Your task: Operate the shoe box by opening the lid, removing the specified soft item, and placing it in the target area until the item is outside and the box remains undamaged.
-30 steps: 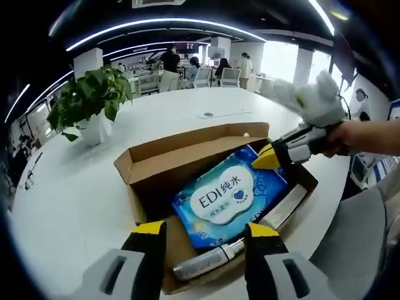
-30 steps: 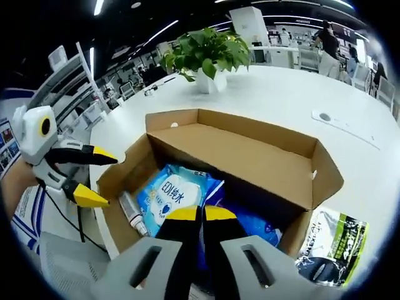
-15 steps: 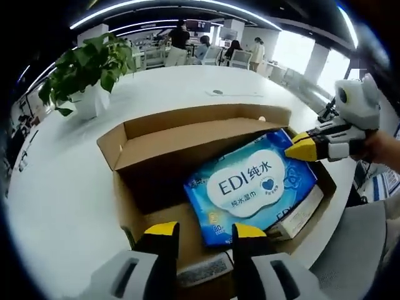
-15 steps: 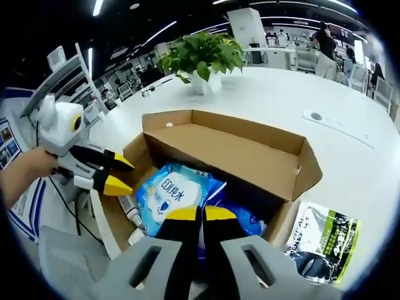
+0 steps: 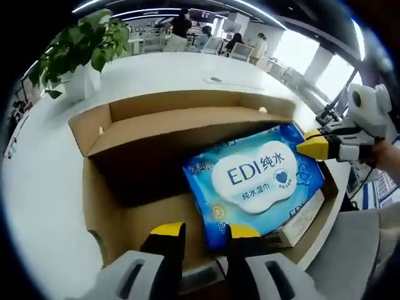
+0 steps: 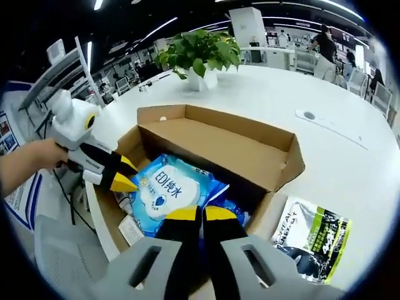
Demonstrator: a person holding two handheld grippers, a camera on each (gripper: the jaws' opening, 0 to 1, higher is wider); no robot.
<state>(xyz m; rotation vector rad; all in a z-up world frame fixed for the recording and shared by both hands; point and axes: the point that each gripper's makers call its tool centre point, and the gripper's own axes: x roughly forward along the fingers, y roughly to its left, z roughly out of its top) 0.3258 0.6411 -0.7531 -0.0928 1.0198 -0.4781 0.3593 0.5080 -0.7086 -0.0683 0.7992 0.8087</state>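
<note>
- Right gripper view: the right gripper, fingers clenched on the blue wipes pack, holds it inside the open shoe box, presumably for lifting out.
- Left gripper, fingers nearly together, touches the pack's far edge; whether it grips, I cannot tell.

Potted plant on white table; green/black packet on table beside box; ppl at desks behind

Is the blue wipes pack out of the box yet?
No. The wipes pack lies inside the open box, its edge between the right gripper's fingers.
</note>
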